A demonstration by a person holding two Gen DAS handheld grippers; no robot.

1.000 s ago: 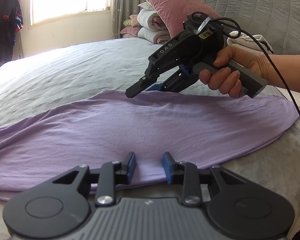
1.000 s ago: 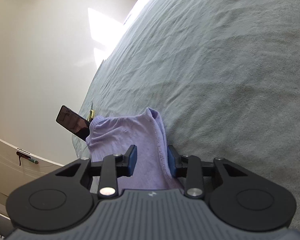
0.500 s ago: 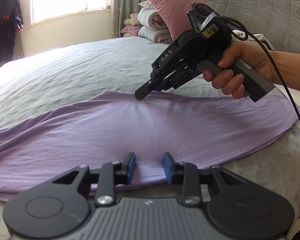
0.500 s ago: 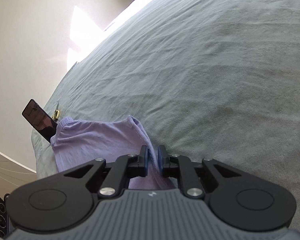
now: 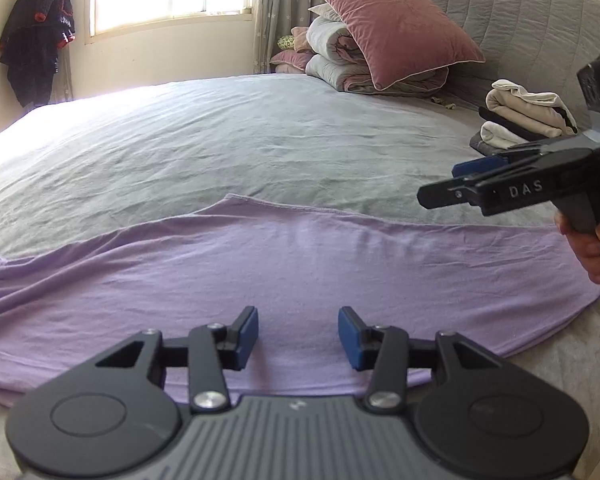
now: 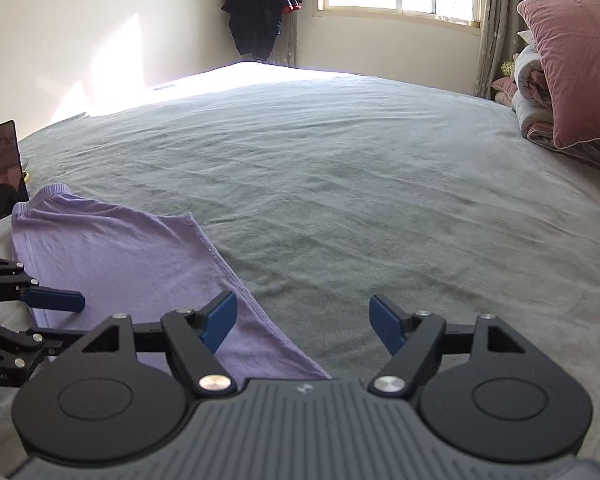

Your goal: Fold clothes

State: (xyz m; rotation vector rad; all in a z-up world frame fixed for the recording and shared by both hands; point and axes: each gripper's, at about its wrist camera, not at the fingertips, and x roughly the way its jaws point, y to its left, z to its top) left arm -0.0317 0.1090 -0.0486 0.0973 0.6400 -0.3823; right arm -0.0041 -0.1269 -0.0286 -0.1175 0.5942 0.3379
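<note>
The purple garment [image 5: 284,272] lies spread flat in a long band across the near side of the grey bedspread [image 5: 228,136], its far hem running along the sheet and one ribbed end bunched at the left. The left gripper [image 5: 298,330] hangs low over the near edge of the cloth with its blue pads well apart and nothing between them; whether the tips brush the fabric I can't make out. The right gripper [image 6: 303,318] is spread wide (wider than the left, by the look of it) and grips nothing: its left pad sits above the garment's hem, its right pad above bare bedspread. From the left wrist view it is seen side-on, raised above the cloth, with a hand [image 5: 592,248] wrapped round its handle. A dark phone [image 6: 5,172] stands propped just beside the garment's ribbed end. Folded clothes [image 5: 524,120] are stacked near the grey headboard [image 5: 532,28], and a pink pillow [image 5: 392,28] leans on rolled bedding.
</note>
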